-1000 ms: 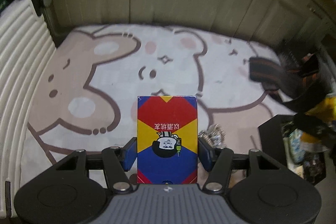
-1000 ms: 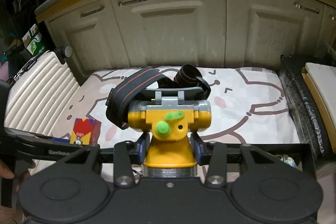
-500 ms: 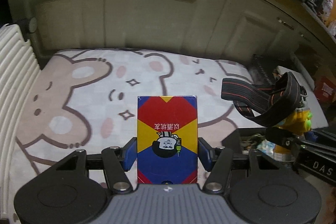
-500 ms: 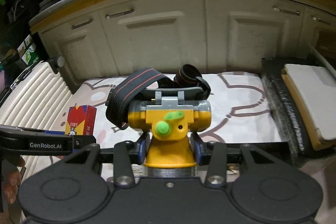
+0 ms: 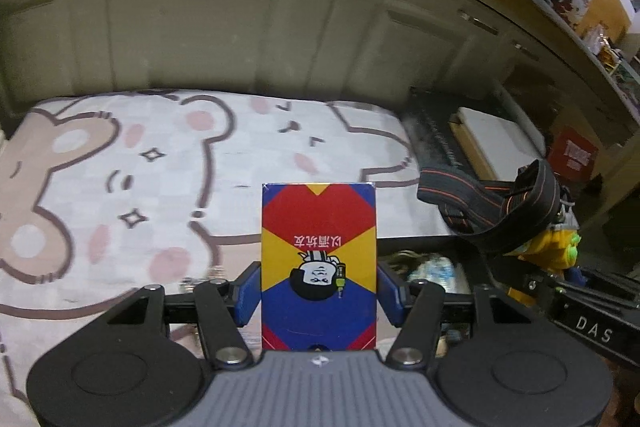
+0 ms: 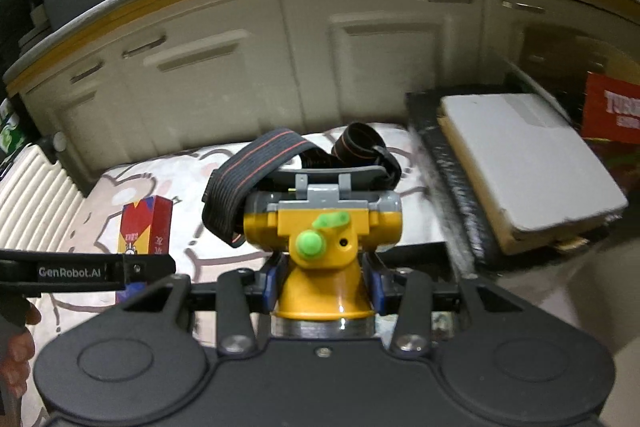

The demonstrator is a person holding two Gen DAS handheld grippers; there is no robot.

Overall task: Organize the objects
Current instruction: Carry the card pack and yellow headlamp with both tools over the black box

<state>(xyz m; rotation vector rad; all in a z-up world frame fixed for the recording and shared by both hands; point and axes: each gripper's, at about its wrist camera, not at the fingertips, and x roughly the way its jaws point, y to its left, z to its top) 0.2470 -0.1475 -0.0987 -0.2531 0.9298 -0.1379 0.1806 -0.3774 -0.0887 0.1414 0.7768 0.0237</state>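
My left gripper is shut on a red, yellow and blue card box, held upright above the bear-print mat. The box also shows in the right wrist view, at the left. My right gripper is shut on a yellow headlamp with a green knob and a black, red-striped strap. The headlamp also shows at the right of the left wrist view. A black open box with small items lies below both grippers.
Cream cabinet doors stand behind the mat. A ribbed cream suitcase is at the left. A white slab on a black case lies at the right, with a red box beyond it.
Both grippers have swung to the right and kept their loads. The white slab and red box at the right have come further into view, and the suitcase has slid out of the left wrist view.
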